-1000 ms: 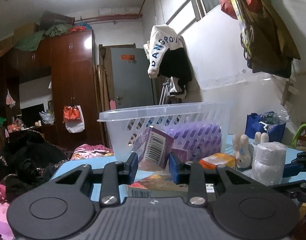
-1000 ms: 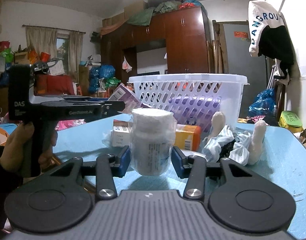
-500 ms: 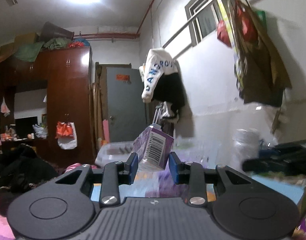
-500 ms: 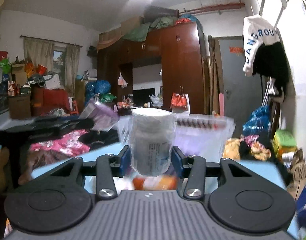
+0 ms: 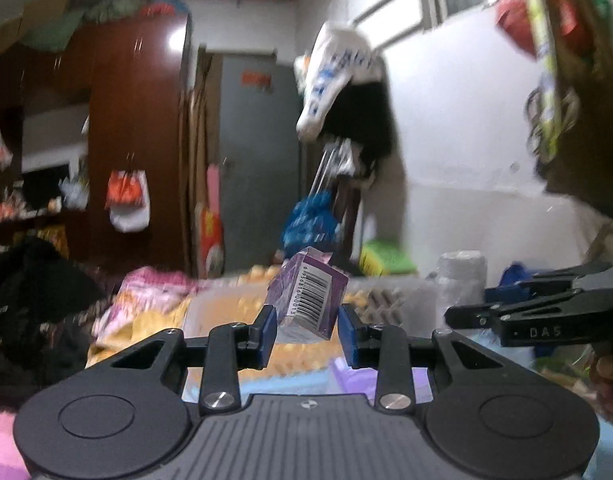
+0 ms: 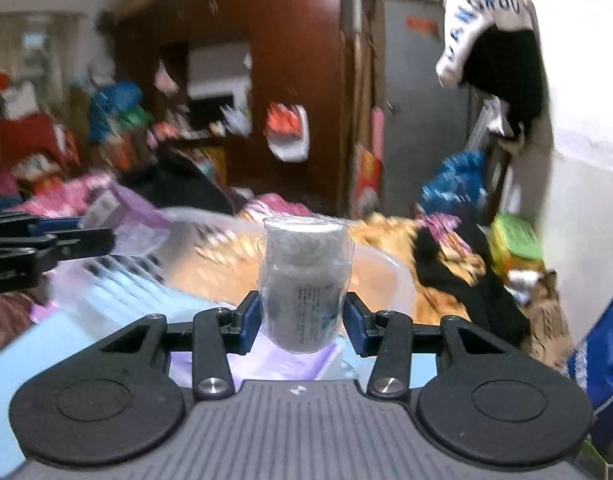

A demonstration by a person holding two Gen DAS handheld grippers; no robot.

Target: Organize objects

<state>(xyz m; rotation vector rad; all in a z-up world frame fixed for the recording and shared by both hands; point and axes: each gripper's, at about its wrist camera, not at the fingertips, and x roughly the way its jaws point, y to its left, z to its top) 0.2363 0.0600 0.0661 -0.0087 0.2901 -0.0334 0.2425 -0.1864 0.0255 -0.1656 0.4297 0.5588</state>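
Below and just ahead of both tongs, white basket (image 6: 386, 272); left tongs (image 5: 306, 330) pinch tilted purple carton (image 5: 306, 296), right tongs (image 6: 302, 320) pinch upright wrapped bottle (image 6: 304, 284).

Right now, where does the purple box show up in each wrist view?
Left wrist: the purple box sits centre frame, tilted, clamped in the left gripper.
Right wrist: far left, blurred, ahead of the other gripper's dark fingers.
Shared landmark: the white hanging garment with blue letters.
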